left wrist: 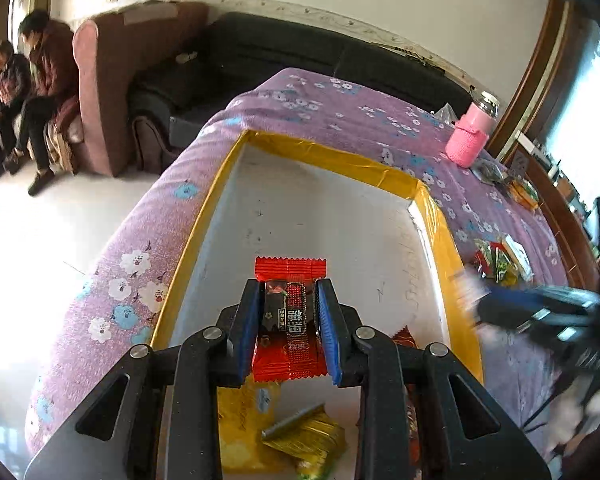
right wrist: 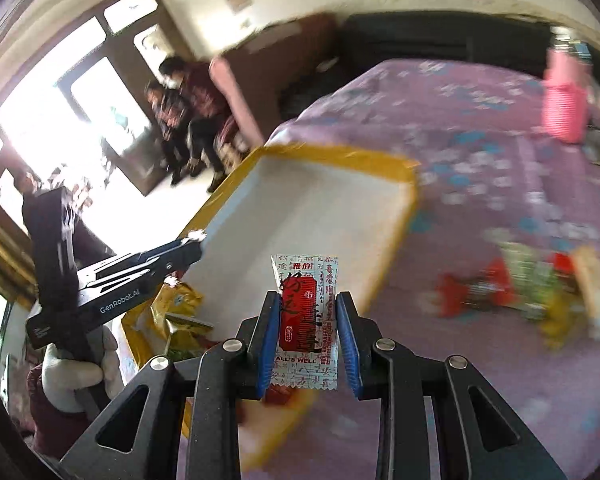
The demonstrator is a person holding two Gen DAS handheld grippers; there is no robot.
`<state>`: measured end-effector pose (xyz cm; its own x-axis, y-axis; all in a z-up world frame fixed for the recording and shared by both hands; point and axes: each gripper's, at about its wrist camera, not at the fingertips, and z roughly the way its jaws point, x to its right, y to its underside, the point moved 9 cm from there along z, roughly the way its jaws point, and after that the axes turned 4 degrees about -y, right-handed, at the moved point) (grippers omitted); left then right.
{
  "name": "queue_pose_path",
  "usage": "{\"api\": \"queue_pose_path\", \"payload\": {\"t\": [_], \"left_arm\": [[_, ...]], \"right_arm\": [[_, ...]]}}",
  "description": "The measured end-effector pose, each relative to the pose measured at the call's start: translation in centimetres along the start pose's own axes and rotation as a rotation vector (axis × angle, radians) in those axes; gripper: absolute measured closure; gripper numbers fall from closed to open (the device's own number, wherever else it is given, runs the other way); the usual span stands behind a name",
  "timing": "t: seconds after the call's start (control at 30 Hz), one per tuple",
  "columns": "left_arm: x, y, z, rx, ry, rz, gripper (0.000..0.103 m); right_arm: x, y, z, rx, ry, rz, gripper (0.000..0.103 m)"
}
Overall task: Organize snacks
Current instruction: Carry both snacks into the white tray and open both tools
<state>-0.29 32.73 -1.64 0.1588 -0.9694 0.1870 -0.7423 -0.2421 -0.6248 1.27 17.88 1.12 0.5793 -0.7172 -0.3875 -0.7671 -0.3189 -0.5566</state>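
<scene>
Snacks sit in both tools; the left tool (left wrist: pixel 288 316) is clamped on a red foil packet (left wrist: pixel 290 320) with dark printing, its crimped end sticking out past the blue pads, held above the white floor of a yellow-rimmed box (left wrist: pixel 324 156) that lies near one edge of the purple flowered desk (left wrist: pixel 340 116); the right tool (right wrist: pixel 308 336) is pressed shut on a white sachet (right wrist: pixel 306 320) with red characters and a red label, held over the box's near rim; inside the box, at its near end, lie yellow and gold wrappers (left wrist: pixel 300 436); a loose heap of red, green and yellow snacks (left wrist: pixel 500 260) rests on the cloth just beside the box; a pink knitted bottle (left wrist: pixel 470 138) stands towards the far corner, well apart; two seated people (left wrist: pixel 24 92) and a sofa (left wrist: pixel 260 52) lie beyond the desk.
</scene>
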Motion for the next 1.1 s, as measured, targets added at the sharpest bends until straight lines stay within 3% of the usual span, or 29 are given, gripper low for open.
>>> {"api": "queue_pose_path", "payload": {"t": [0.23,0.4,0.53,0.7,0.8,0.97,1.1], "left_arm": [[-1.6,0.3,2.2,-0.061,0.040,-0.061,0.077],[-2.3,-0.1,1.3,-0.043,0.078,-0.113,0.065],[-2.7,-0.2,-1.6,0.024,0.118,-0.168,0.063],[-0.4,0.6,-6.4,0.122,0.227,-0.216,0.027],[1.8,1.5,-8.2,0.150,0.301,-0.230,0.023],[4.9,4.1,-9.0,0.110,0.356,-0.307,0.019],[7.5,6.1,-7.9,0.031,0.385,-0.282,0.019]], "right_arm": [[-4.1,0.0,7.8,-0.114,0.020,-0.053,0.075],[-4.5,0.2,9.7,-0.150,0.011,-0.042,0.071],[-4.5,-0.4,7.5,-0.083,0.016,-0.058,0.069],[-3.0,-0.2,2.8,0.009,0.045,-0.064,0.066],[0.0,-0.1,-0.8,0.073,0.119,-0.065,0.063],[8.1,-0.2,-6.0,0.137,0.226,0.068,0.060],[12.6,0.8,-9.4,0.190,0.250,0.173,0.057]]}}
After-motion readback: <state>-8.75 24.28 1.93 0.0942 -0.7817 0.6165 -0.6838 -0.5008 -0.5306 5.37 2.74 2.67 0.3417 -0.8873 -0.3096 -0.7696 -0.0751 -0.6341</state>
